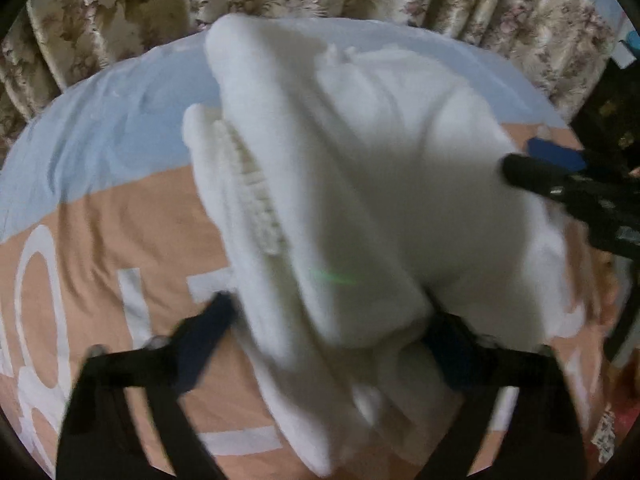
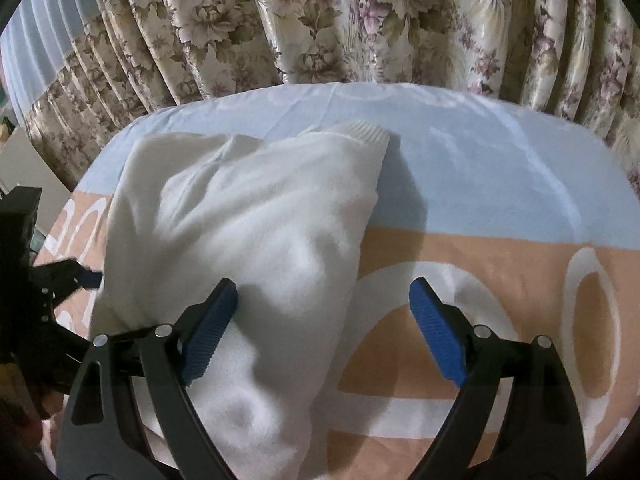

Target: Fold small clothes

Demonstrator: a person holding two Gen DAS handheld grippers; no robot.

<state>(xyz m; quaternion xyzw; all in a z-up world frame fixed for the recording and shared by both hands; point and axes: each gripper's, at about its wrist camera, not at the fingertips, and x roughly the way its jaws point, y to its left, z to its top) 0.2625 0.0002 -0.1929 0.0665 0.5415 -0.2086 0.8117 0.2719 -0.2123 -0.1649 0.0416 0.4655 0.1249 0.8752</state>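
A white knit garment (image 1: 360, 184) with a ribbed cuff (image 1: 248, 184) lies folded in thick layers on the bed. My left gripper (image 1: 328, 328) has its jaws wide apart, with a thick fold of the garment between them; the view is blurred. My right gripper (image 2: 324, 308) is open, its left pad (image 2: 212, 328) touching the garment (image 2: 248, 240) and its right pad (image 2: 436, 328) over bare sheet. The right gripper also shows at the right in the left wrist view (image 1: 532, 160). The left gripper shows at the left edge in the right wrist view (image 2: 80, 276).
The bed sheet (image 2: 500, 184) is pale blue at the back and peach with white letters in front. A floral curtain (image 2: 360, 20) hangs right behind the bed. Dark furniture (image 1: 616, 96) stands at the far right.
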